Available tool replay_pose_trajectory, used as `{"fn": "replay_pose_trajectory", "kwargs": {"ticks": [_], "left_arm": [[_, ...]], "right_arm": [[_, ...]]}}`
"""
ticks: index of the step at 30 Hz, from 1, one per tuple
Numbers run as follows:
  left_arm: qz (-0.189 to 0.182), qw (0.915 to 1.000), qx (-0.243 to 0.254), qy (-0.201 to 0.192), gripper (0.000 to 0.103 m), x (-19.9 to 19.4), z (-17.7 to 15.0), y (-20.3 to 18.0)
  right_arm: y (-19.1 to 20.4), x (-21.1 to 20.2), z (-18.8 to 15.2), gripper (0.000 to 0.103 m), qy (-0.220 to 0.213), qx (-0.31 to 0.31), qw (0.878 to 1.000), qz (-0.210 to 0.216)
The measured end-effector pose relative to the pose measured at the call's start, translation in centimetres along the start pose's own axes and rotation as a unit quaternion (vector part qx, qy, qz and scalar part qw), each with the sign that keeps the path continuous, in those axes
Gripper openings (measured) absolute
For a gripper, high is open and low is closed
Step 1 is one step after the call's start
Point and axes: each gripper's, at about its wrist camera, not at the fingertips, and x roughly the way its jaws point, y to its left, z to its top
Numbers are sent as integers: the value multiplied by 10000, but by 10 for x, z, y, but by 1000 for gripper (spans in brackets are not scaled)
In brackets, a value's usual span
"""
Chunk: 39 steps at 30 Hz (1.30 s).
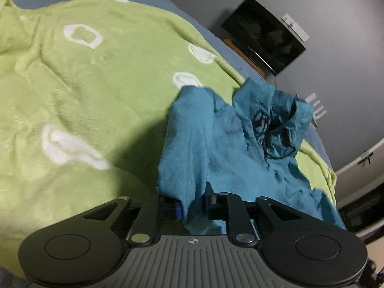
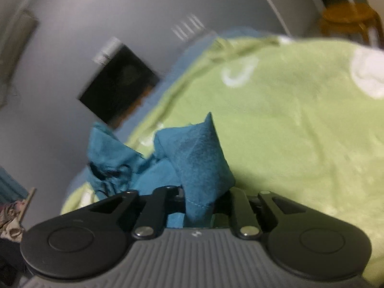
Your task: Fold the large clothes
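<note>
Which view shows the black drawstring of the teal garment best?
The left wrist view: the drawstring lies looped and sharp on the garment there. In the right wrist view the garment is bunched and blurred, and I cannot find the cord.

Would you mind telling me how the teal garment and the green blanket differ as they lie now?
The teal garment is plain; the green blanket bears white shapes. The garment is bunched and clamped by the left gripper and right gripper; the blanket lies spread beneath it, ungripped. Both are soft, wrinkled fabric.
</note>
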Motion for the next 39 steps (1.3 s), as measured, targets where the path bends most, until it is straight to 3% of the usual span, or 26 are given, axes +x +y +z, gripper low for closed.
{"fn": "replay_pose_trajectory", "kwargs": {"ticks": [1, 2, 3, 4, 6, 9, 12, 15, 17, 23, 27, 30, 34, 36, 39], "left_arm": [[57, 9999, -15, -142, 41, -7, 1, 0], [75, 9996, -3, -278, 56, -15, 0, -2], [91, 9988, 56, -476, 61, -24, 0, -4], [151, 9976, 162, -662, 69, -32, -2, -7], [225, 9936, 457, -1005, 72, -50, -5, -17], [164, 9865, 1035, -1258, 78, -66, -8, -39], [251, 9753, 1823, -1221, 80, -61, -10, -73], [359, 9588, 2511, -1277, 93, -51, -17, -104], [330, 9536, 2682, -1326, 100, -40, -18, -118], [124, 9630, 2450, -1116, 101, 12, -4, -144], [255, 9634, 2485, -970, 101, 55, -6, -143], [325, 9664, 2405, -851, 101, 82, -12, -131], [446, 9697, 2334, -559, 100, 108, -18, -109], [470, 9687, 2393, -472, 100, 117, -19, -102], [531, 9674, 2449, -361, 100, 128, -20, -93]], "right_arm": [[-2, 0, 1, 28, 57, 136, 9999, -85], [-3, -2, 1, 42, 12, 208, 9997, -134], [-2, -6, 1, 56, -88, 201, 9996, -158], [0, -11, 0, 62, -214, 168, 9995, -182], [4, -20, -1, 79, -488, 75, 9985, -231], [11, -26, -3, 83, -769, -122, 9968, -156], [23, -30, -8, 87, -880, -503, 9948, -49], [34, -30, -11, 90, -951, -902, 9913, 122], [40, -27, -12, 92, -977, -1118, 9887, 223], [60, -16, -21, 94, -934, -1772, 9789, 409], [85, 1, -22, 94, -697, -2328, 9688, 480], [107, 1, -17, 94, -1074, -2808, 9529, 392], [125, 2, -4, 94, -1810, -3165, 9311, -120], [128, 13, 3, 94, -1647, -3361, 9272, 154], [122, 41, 2, 94, -986, -3512, 9283, 723]]}}
